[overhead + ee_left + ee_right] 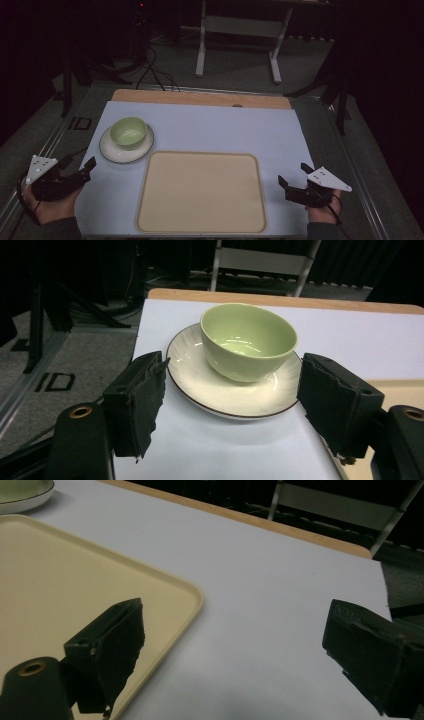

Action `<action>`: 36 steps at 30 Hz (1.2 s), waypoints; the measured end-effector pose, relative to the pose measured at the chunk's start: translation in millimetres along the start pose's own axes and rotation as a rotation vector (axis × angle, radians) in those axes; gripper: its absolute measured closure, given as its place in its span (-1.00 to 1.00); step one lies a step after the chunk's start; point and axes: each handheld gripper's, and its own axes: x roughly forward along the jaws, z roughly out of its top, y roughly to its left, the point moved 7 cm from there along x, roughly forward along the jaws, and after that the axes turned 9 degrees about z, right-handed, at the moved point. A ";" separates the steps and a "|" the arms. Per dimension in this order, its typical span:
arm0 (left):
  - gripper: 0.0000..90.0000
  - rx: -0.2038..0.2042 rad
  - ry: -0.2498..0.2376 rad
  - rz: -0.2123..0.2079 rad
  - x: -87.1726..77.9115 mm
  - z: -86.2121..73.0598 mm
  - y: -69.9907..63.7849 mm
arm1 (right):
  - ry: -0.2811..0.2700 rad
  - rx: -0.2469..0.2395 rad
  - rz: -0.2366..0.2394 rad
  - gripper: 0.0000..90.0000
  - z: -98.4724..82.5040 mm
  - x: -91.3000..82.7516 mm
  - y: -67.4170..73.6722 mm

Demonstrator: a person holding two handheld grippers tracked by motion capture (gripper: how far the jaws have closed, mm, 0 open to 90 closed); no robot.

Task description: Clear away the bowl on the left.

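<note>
A pale green bowl (pixel 128 132) stands upright on a white saucer (pixel 111 151) at the table's left; the left gripper view has the same bowl (pixel 248 341) and saucer (pixel 200 380) just ahead of the jaws. My left gripper (pixel 86 167) hangs open at the table's left edge, short of the saucer, nothing between its pads. A beige tray (pixel 201 192) lies bare at the front middle. To the tray's right, my right gripper (pixel 294 175) stands open and holds nothing; its view has the tray's corner (pixel 165 587) by the left jaw.
A light blue sheet (pixel 220 127) covers the table, with a wooden strip (pixel 200 98) along the far edge. Beyond the table are a white desk frame (pixel 237 45) and cables (pixel 152 70) on grey floor. Metal rails (pixel 357 175) run along both table sides.
</note>
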 end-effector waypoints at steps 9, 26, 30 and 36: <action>-0.35 0.010 0.013 0.000 -0.1 -1.8 -2.9 | -0.022 -0.005 -0.016 -0.79 2.9 -1.9 -0.7; -0.32 0.008 0.043 0.005 4.3 -3.8 -7.6 | -0.047 -0.008 -0.016 -0.79 5.4 -3.7 -0.7; -0.32 0.002 0.036 0.003 3.7 -0.9 -7.8 | -0.047 -0.005 -0.020 -0.79 5.3 -4.0 -1.1; -0.32 0.010 0.033 -0.013 4.8 4.7 -13.3 | -0.054 -0.002 -0.026 -0.79 5.6 -5.4 -1.8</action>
